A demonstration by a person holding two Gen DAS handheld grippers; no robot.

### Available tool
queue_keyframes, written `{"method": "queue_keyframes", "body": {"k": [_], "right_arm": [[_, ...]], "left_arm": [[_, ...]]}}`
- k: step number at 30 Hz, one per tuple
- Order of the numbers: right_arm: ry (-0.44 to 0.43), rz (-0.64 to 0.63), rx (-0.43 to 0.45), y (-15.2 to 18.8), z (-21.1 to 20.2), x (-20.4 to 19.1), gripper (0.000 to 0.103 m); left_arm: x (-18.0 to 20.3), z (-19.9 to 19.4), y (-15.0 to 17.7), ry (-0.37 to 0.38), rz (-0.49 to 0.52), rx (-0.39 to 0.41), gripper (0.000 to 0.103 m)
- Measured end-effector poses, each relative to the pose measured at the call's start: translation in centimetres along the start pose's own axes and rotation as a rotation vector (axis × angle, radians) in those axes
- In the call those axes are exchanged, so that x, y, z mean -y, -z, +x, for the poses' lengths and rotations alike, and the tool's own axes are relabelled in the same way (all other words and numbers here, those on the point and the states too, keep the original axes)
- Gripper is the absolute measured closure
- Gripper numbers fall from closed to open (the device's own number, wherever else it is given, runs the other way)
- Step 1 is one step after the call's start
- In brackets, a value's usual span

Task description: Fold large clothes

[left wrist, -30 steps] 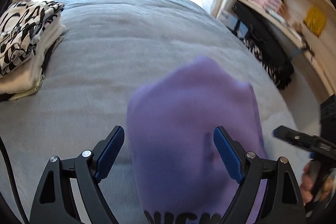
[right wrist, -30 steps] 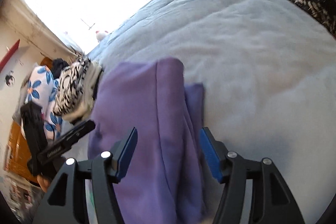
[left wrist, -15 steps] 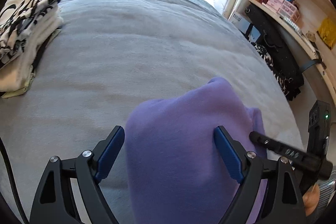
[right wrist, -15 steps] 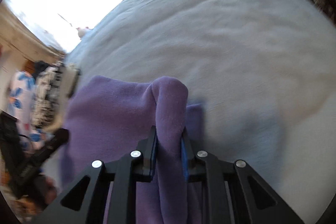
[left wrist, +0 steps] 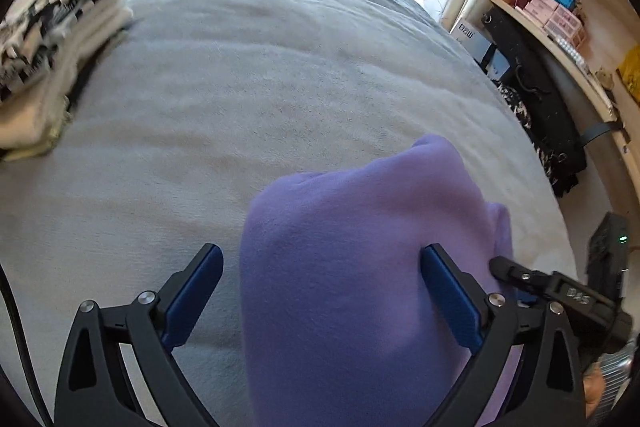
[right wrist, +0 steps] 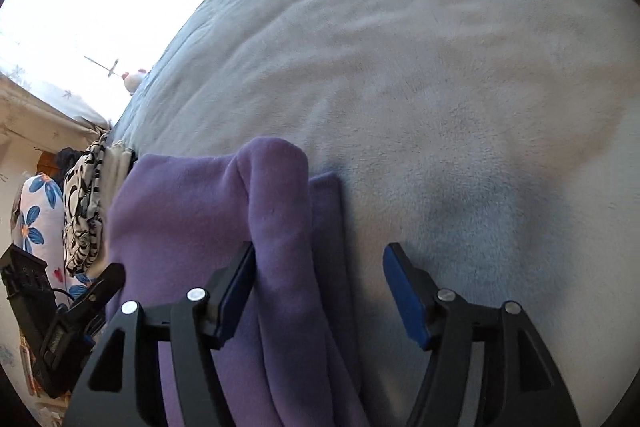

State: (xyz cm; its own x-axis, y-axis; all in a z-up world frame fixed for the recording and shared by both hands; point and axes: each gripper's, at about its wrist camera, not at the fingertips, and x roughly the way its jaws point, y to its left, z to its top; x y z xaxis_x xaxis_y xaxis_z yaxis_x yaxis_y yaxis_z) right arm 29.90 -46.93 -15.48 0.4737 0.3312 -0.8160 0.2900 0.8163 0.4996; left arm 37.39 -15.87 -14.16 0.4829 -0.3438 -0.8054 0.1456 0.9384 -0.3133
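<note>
purple garment (left wrist: 352,267) folded on grey bed (left wrist: 240,87). left gripper (left wrist: 320,291) jaws just opened wide, straddling it, no grip. right gripper (right wrist: 320,291) jaws just reopened, fold released. "d4s" readable on right gripper.

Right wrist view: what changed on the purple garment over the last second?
The right gripper pinched the raised fold of the purple garment half a second ago and has just been opening; the fold now lies loose against one finger, so it is let go. The left gripper opened wider. The garment stays on the grey blanket.
</note>
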Motion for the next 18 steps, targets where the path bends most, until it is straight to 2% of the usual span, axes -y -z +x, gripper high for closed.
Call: {"method": "queue_keyframes", "body": {"k": [9,12,18], "right_arm": [[0.01,-0.13,0.037,2.6,-5.9,-3.8,0.036],[0.018,-0.173,0.038,3.8,-7.9,-4.2,0.031],[0.02,-0.232,0.041,6.2,-11.3,-4.7,0.031]], "left_arm": [[0.5,-5.3,1.6,-0.021,0.066,-0.018,0.004],[0.2,-7.0,2.6,0.002,0.064,-0.046,0.004],[-0.4,-10.5,5.0,0.038,0.081,-0.059,0.004]]}}
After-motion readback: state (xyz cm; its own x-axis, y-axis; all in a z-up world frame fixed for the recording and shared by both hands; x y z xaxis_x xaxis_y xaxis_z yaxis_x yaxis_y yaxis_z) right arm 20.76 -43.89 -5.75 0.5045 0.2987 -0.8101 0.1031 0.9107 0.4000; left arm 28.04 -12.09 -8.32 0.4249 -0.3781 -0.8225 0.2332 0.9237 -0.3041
